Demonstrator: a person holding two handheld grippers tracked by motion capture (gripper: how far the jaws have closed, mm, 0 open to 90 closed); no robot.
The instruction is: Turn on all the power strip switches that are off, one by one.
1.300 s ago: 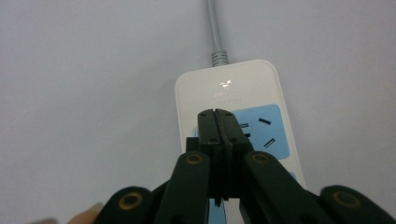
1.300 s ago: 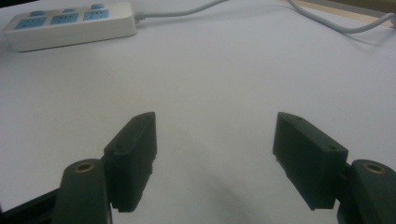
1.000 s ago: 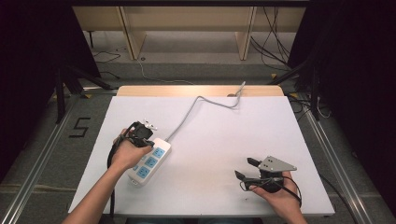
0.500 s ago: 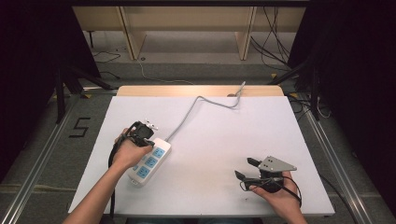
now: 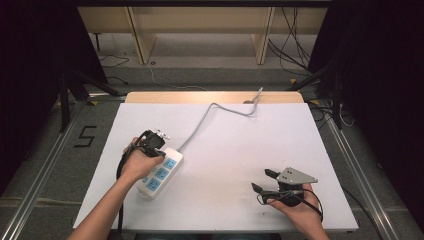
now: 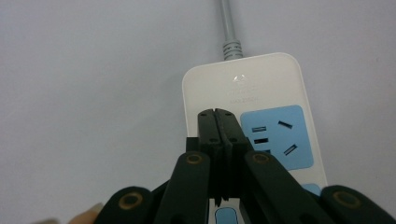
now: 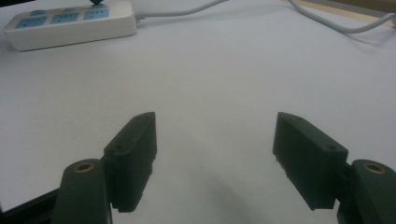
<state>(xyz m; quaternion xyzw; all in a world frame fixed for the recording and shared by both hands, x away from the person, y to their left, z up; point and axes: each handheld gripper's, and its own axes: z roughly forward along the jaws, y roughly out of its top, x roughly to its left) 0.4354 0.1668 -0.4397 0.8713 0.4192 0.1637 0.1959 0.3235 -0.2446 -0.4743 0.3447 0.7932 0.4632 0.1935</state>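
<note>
White plastic power strip [image 5: 159,173], one, with three blue sockets, under the closed left gripper [image 6: 218,122]; right gripper [image 5: 264,180] gapes empty. White tabletop [image 5: 240,145], grey floor [image 5: 200,75].

both forearms are bare, no sleeves. the left gripper [image 6: 217,122] has black jaws with brass-coloured pivot rivets; the right gripper [image 5: 263,180] carries a grey three-cornered plate, and black cables trail from both.

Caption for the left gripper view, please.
Shut left gripper poised over the white power strip beside its end blue socket.
</note>
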